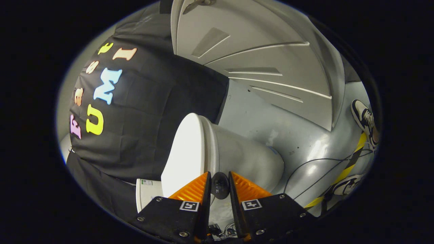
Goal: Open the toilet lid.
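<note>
Gripping a small dark oval knob (pixel 220 185) between both fingers, the gripper (pixel 219 184) sits at the rim of the white plastic toilet lid (pixel 184 149). Lid stands raised beside the white ceramic toilet bowl (pixel 247 159). Thin black cables (pixel 315 169) trail over the grey floor (pixel 288 128).

Gripper (pixel 219 184) fingers sit a narrow gap apart, a small dark round tab (pixel 220 189) in that gap. White oval toilet lid (pixel 185 152) and white rounded toilet body (pixel 249 157) block the way just ahead. Black cloth booth wall (pixel 152 112) closes off one side behind the lid. Grey glossy floor (pixel 271 118) beyond the toilet lies open, crossed by thin black cables (pixel 317 161) and yellow-black striped tape (pixel 352 161); two sneakers (pixel 364 122) stand past it.
</note>
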The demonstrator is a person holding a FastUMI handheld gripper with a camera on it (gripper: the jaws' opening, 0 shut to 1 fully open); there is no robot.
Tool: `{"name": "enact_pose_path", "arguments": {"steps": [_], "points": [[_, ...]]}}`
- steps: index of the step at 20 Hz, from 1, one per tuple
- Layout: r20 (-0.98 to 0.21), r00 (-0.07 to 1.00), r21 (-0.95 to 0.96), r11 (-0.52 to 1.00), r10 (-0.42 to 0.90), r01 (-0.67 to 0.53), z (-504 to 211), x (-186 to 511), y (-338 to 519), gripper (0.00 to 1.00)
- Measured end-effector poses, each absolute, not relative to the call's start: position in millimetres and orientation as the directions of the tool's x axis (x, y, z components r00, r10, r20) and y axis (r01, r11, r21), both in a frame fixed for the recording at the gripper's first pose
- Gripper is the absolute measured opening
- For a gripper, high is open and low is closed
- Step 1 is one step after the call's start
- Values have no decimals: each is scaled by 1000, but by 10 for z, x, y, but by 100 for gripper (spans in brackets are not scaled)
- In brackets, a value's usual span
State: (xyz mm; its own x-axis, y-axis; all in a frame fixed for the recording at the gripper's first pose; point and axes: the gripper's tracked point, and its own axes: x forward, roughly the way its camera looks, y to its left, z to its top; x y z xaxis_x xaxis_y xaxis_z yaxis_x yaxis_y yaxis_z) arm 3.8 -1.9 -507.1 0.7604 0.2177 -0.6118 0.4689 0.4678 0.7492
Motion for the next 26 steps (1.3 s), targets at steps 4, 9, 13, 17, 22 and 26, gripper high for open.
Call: {"name": "enact_pose_path", "arguments": {"steps": [4, 9, 13, 17, 22, 26], "points": [[-602, 773, 759, 447, 202, 474, -5053, 40, -39, 22], [-598, 785, 748, 463, 160, 475, -4950, 77, -50, 6], [-623, 767, 700, 547, 151, 460, -4910, 59, -28, 1], [-641, 750, 656, 623, 163, 426, -4832, 47, -20, 1], [-647, 747, 610, 692, 152, 387, -4617, 64, -3, 1], [-657, 741, 545, 768, 142, 335, -4506, 65, 16, 1]]}}
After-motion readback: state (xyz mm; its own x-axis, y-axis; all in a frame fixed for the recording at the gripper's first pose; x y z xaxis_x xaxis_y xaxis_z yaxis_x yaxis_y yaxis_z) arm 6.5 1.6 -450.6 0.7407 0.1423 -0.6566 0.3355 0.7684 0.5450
